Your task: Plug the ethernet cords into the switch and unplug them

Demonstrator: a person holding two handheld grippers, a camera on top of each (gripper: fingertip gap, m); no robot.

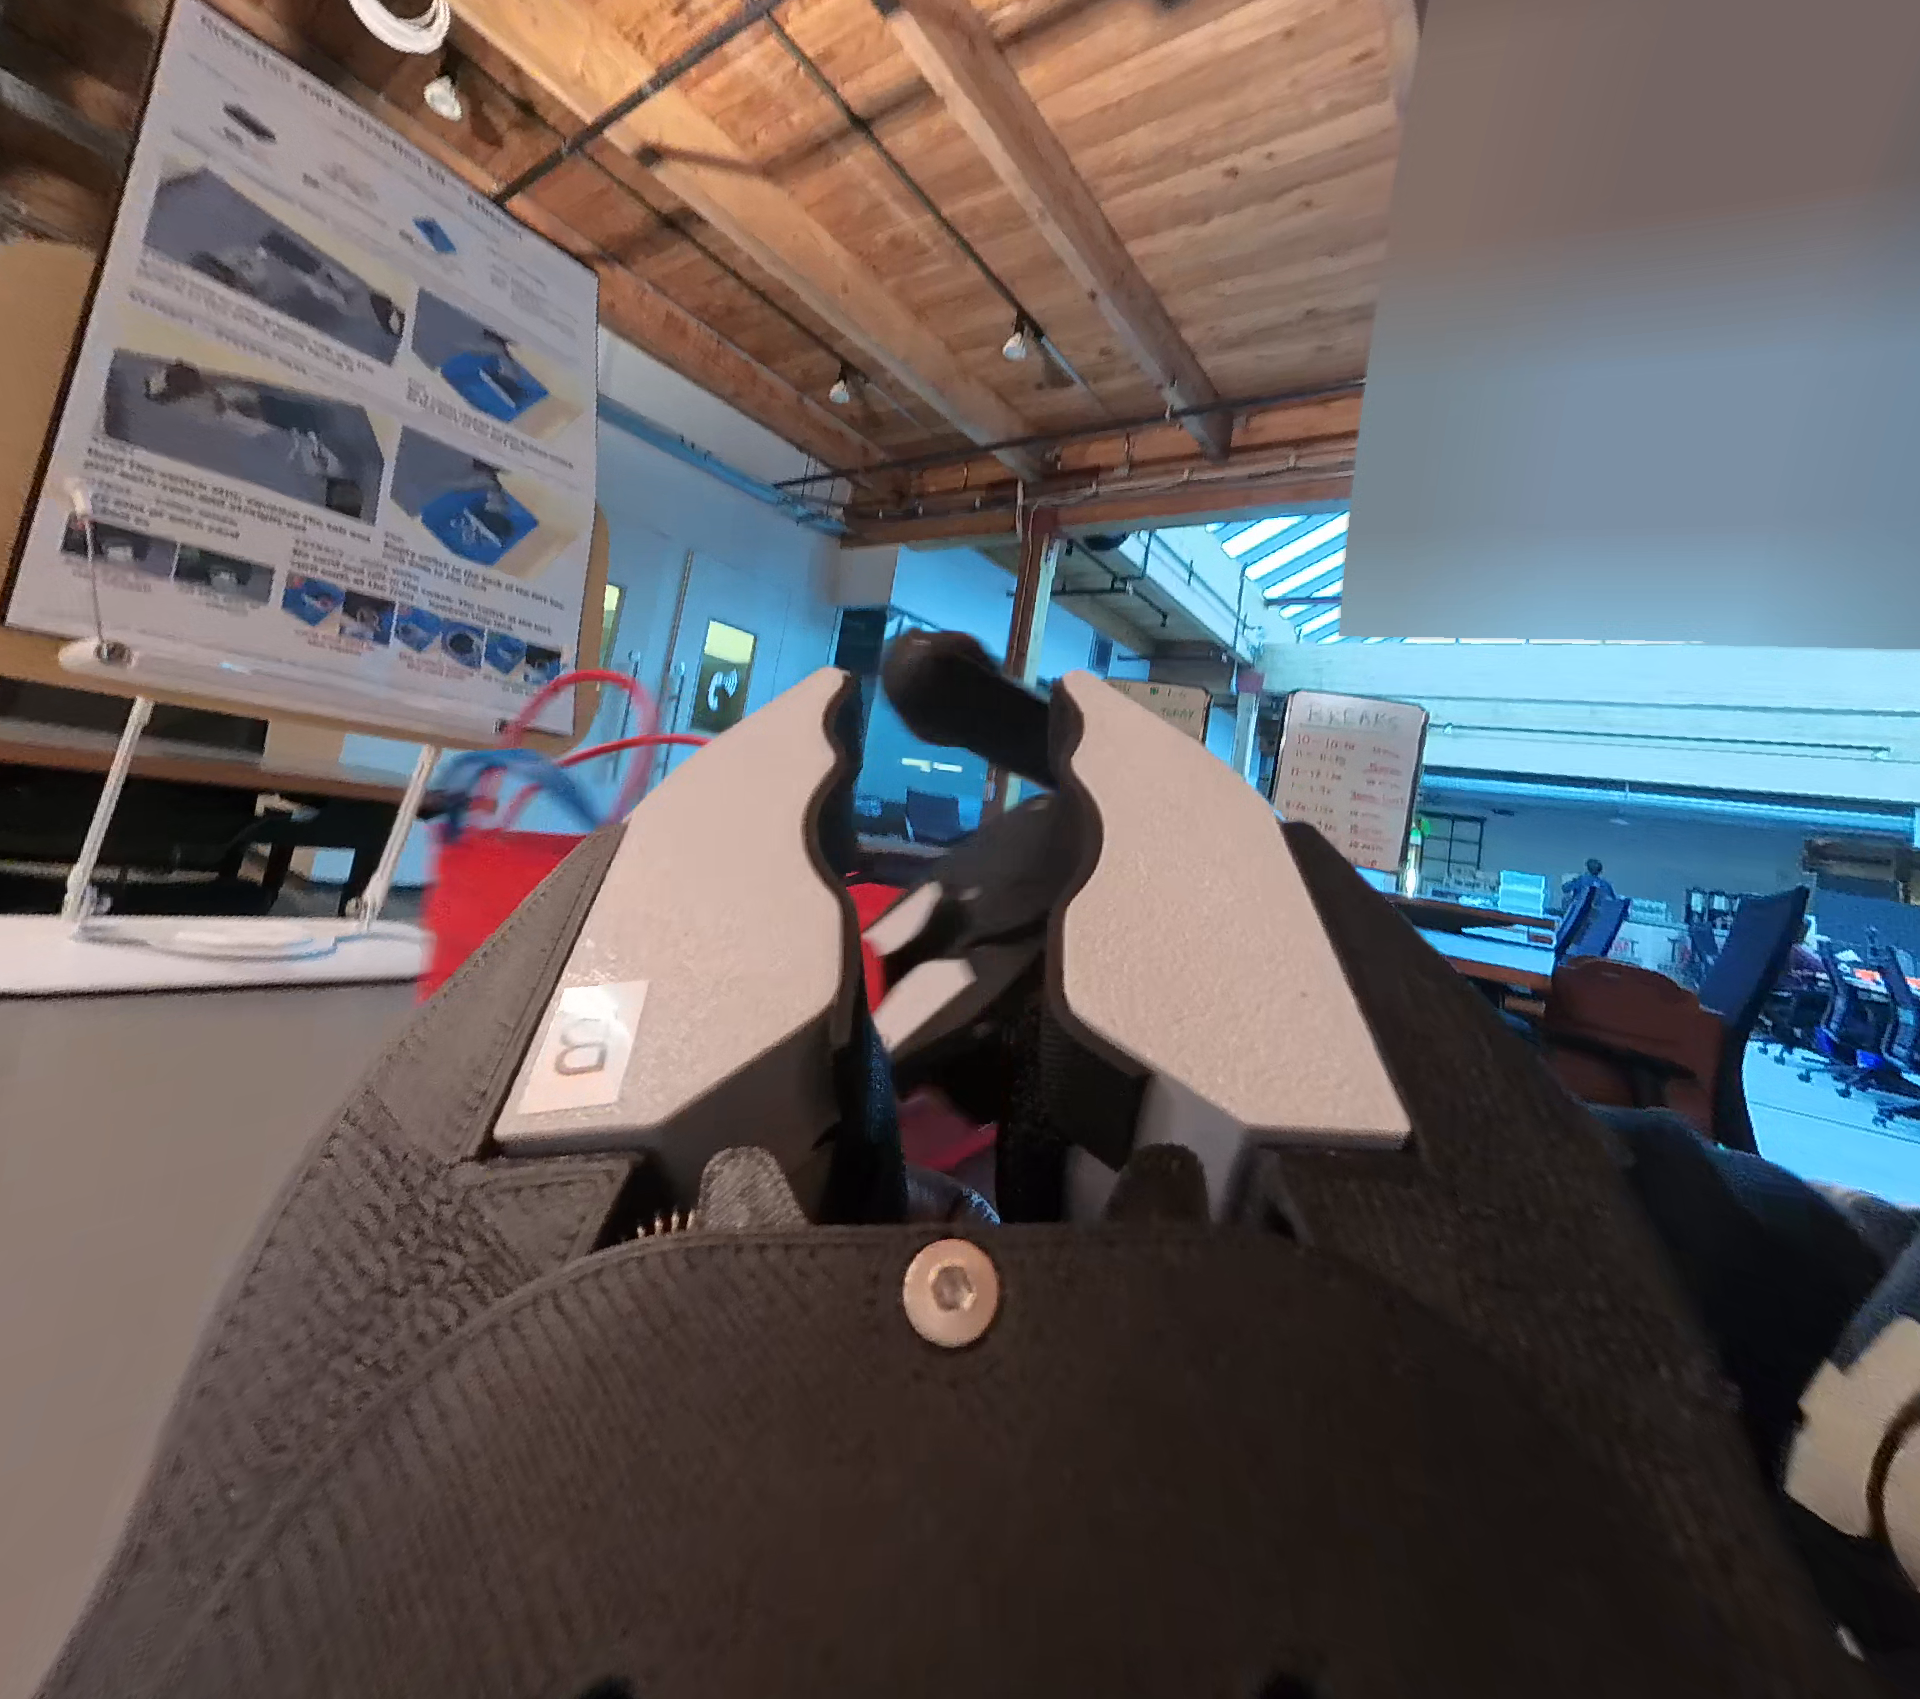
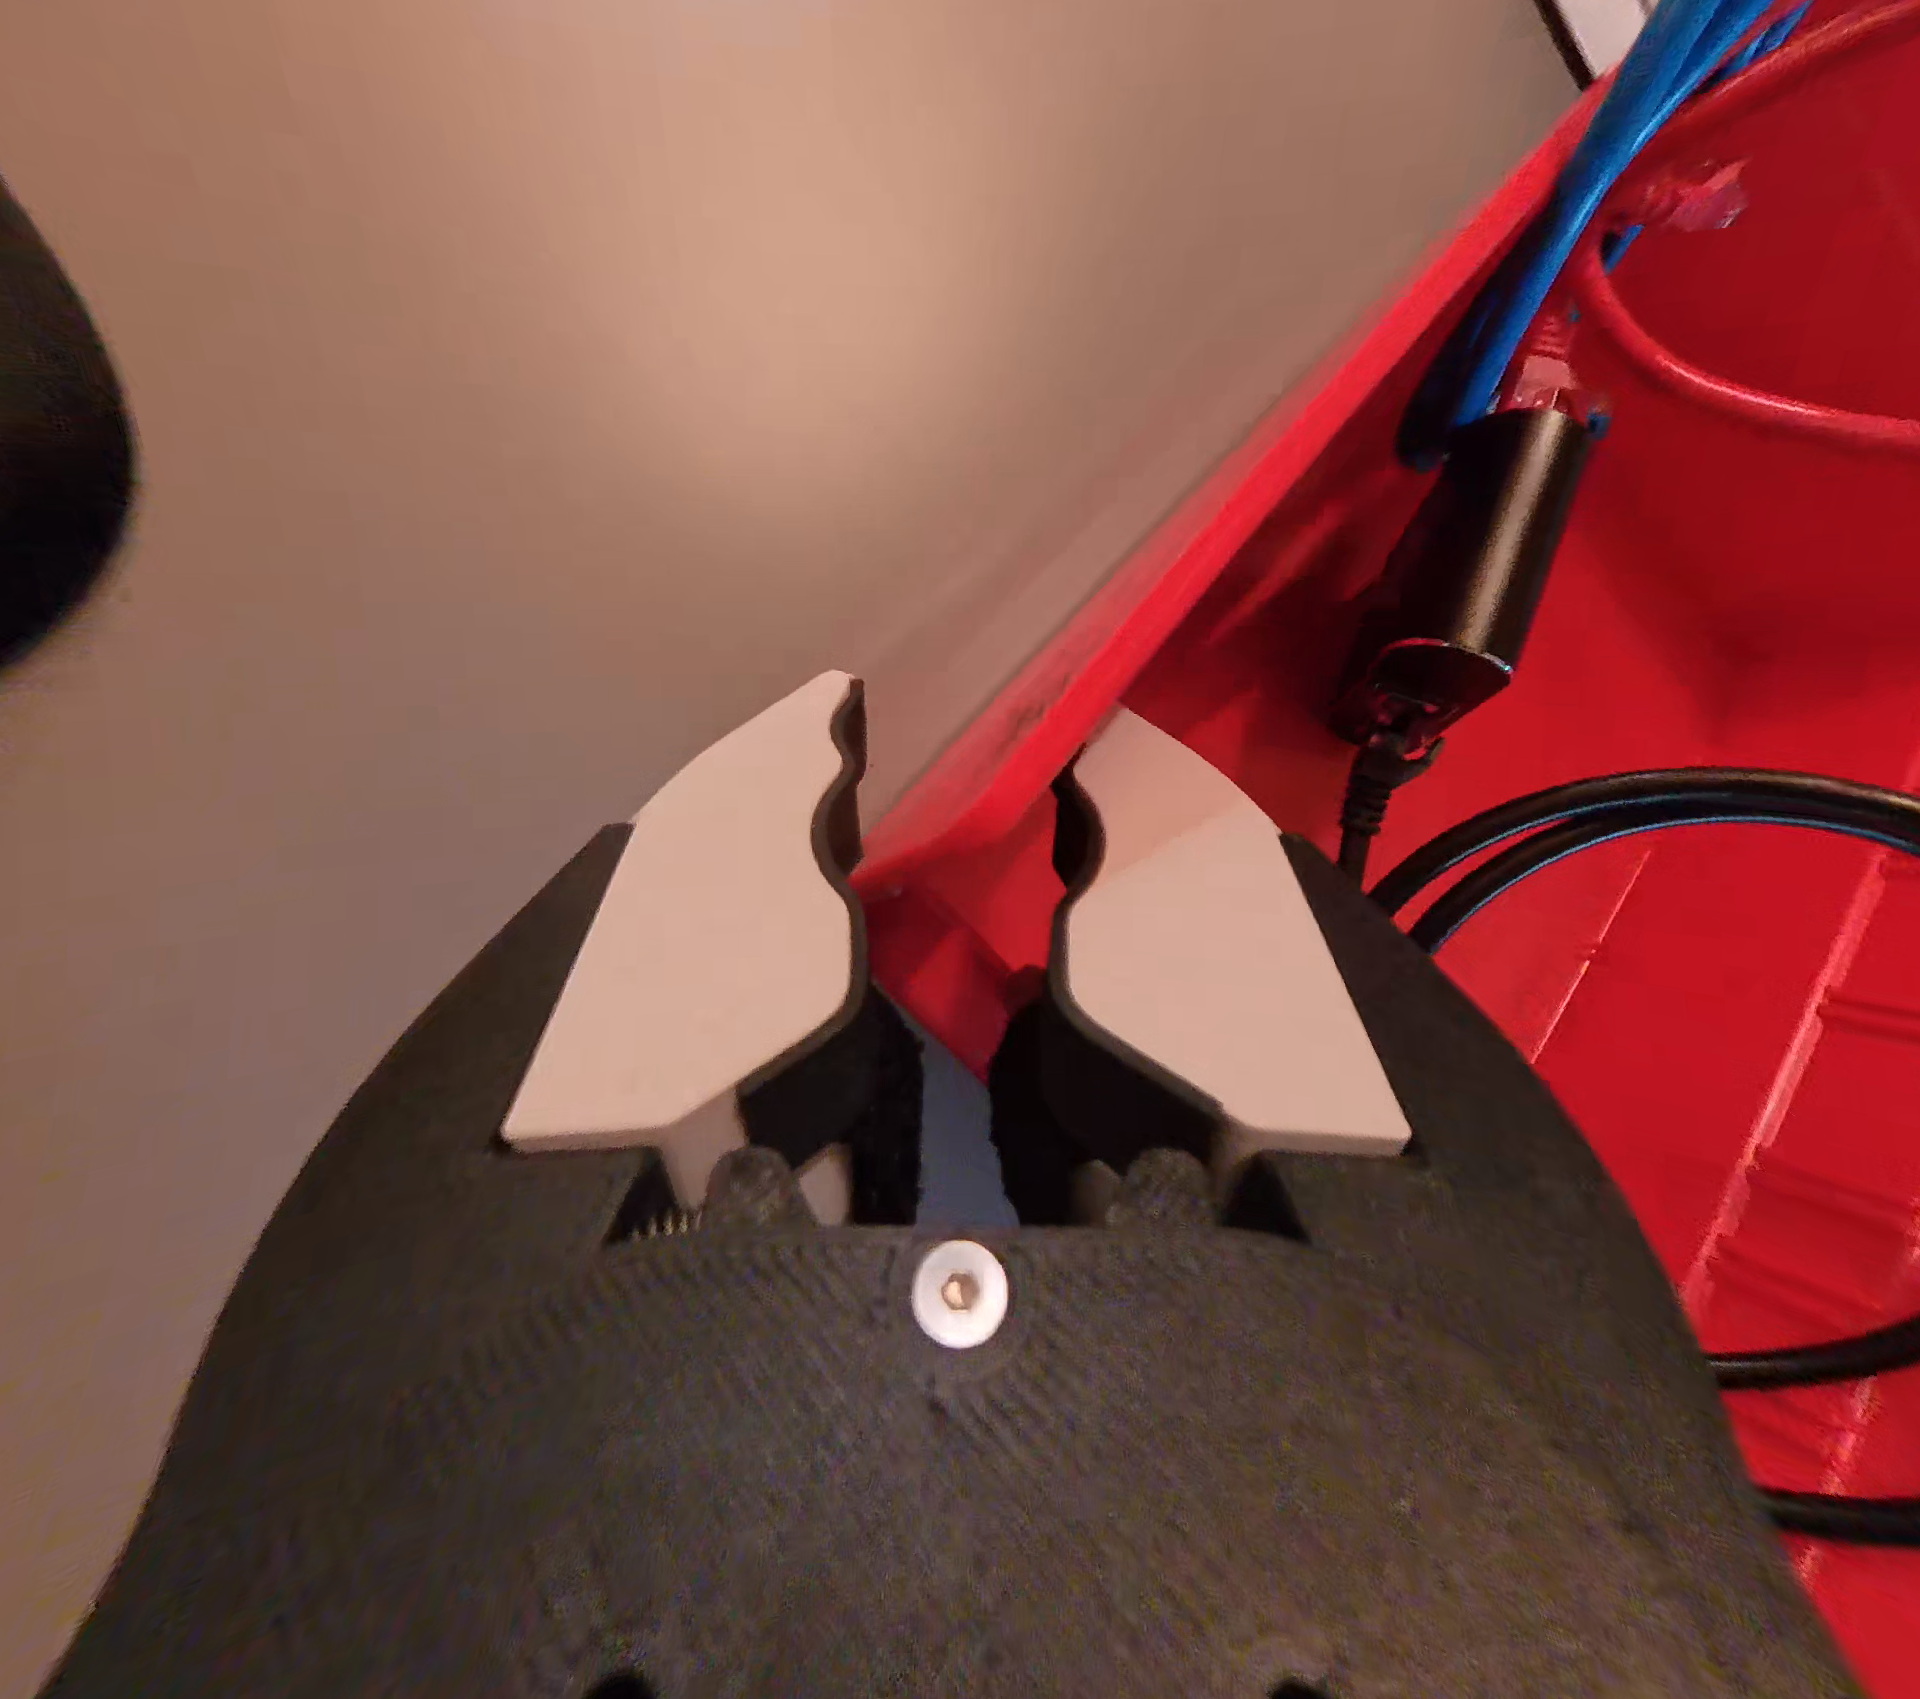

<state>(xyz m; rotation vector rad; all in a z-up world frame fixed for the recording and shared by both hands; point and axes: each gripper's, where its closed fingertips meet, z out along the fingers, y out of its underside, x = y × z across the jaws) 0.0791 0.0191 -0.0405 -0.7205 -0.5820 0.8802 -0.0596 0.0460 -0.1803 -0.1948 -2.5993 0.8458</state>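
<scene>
only right wrist view shows switch (image 2: 1496, 537) inside red bin (image 2: 1714, 974).

red bin (image 2: 1558, 974), blue cords (image 2: 1621, 122), seemingly black switch (image 2: 1496, 537)

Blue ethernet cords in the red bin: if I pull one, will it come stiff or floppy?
Probably floppy: the blue ethernet cords arch and drape over the red bin wall. Likely light too. They run bundled alongside a red cord, so pulling one may drag others.
</scene>
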